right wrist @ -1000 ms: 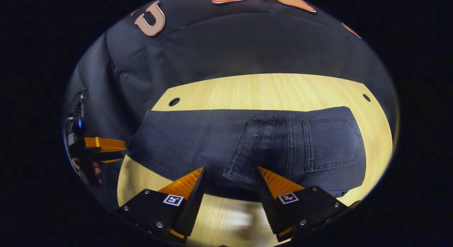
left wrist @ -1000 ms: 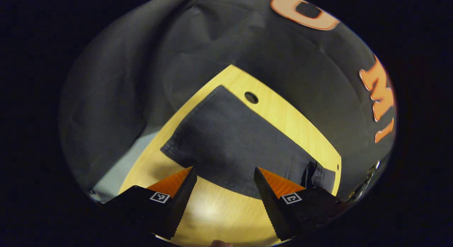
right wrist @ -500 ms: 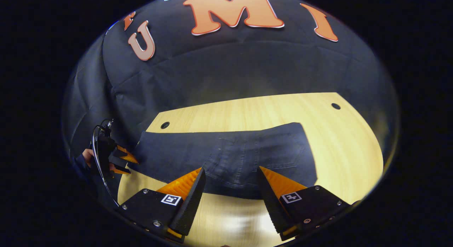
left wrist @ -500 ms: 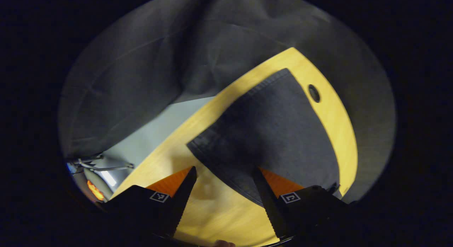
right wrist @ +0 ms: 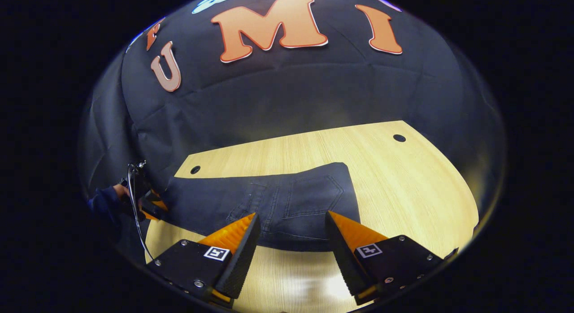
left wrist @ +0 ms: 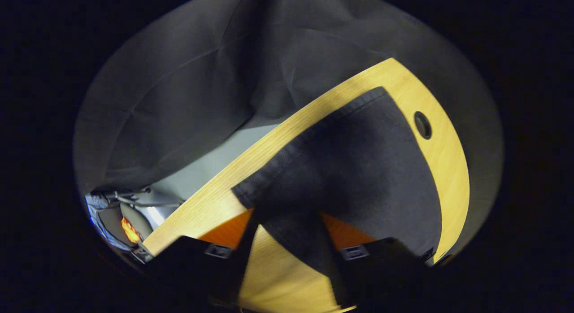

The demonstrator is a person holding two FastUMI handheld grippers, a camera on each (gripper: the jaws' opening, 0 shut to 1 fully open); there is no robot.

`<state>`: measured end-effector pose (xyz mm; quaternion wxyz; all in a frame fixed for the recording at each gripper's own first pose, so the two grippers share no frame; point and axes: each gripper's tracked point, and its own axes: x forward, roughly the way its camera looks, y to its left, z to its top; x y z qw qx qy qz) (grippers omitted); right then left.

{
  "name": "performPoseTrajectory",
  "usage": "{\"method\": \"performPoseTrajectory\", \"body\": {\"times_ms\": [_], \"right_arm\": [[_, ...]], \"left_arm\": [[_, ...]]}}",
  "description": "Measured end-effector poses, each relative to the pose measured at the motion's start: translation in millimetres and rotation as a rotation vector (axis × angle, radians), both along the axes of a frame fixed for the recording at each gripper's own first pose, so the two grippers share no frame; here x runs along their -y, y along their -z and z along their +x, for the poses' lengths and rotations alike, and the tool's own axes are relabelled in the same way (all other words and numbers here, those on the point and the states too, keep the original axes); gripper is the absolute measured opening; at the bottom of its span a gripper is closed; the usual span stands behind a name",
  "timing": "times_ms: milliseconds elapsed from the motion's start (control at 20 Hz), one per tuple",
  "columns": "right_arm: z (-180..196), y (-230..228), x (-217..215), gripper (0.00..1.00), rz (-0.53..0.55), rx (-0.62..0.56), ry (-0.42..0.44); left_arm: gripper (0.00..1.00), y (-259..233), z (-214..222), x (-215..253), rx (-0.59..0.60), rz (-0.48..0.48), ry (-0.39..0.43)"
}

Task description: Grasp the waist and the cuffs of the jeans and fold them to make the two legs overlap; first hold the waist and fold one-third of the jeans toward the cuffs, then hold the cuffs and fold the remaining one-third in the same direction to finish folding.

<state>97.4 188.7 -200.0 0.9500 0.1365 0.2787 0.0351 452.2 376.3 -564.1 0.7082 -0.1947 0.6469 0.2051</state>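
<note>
Dark jeans (right wrist: 269,201) lie flat across the wooden table (right wrist: 403,178), the back pocket and waist at the right end. My right gripper (right wrist: 291,219) hovers open just before the jeans' near edge by the pocket, with nothing between its fingers. Far left in the right gripper view, the left gripper (right wrist: 150,205), held by a hand in a dark sleeve, sits at the cuff end. In the left gripper view the cuff end of the jeans (left wrist: 358,169) reaches down between the fingers of my left gripper (left wrist: 287,216), which stands open around the cloth's corner.
The table has small round holes (right wrist: 399,137) (right wrist: 195,169) (left wrist: 422,124) near its far edge. Its side edge runs close to the cuffs, with grey floor (left wrist: 202,165) beyond. Cables and gear (left wrist: 121,214) lie on the floor at lower left.
My left gripper has turned and moved in onto the cuff, so cloth now lies between its fingers. The right gripper has drawn back and tilted up; the jeans look smaller and farther left.
</note>
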Motion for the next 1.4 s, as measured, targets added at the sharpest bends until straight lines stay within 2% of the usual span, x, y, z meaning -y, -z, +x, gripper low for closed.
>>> {"method": "performPoseTrajectory", "body": {"times_ms": [100,200,250,400,550,750,1050,1400], "right_arm": [[-2,-1,4,0.87,-0.003,0.003,-0.009],[-4,-5,13,0.87,-0.005,0.015,-0.01],[-5,-6,19,0.87,-0.005,0.019,-0.01],[-5,-7,40,0.87,-0.01,0.022,0.005],[1,-9,53,0.87,0.013,0.027,0.015],[10,-17,57,0.87,0.005,0.052,-0.002],[21,-19,65,0.87,0.014,0.069,-0.037],[38,-23,85,0.87,0.034,0.092,-0.056]], "left_arm": [[0.09,6,4,5,0.042,0.072,0.069],[0.07,5,6,7,0.095,0.092,0.113],[0.03,0,4,9,0.116,0.066,0.125],[0.03,-25,21,15,0.253,-0.038,0.051],[0.02,-67,44,31,0.371,-0.09,0.077],[0.02,-114,52,51,0.491,-0.137,0.096],[0.02,-194,56,114,0.621,-0.192,0.208],[0.02,-269,48,225,0.723,-0.249,0.377]]}}
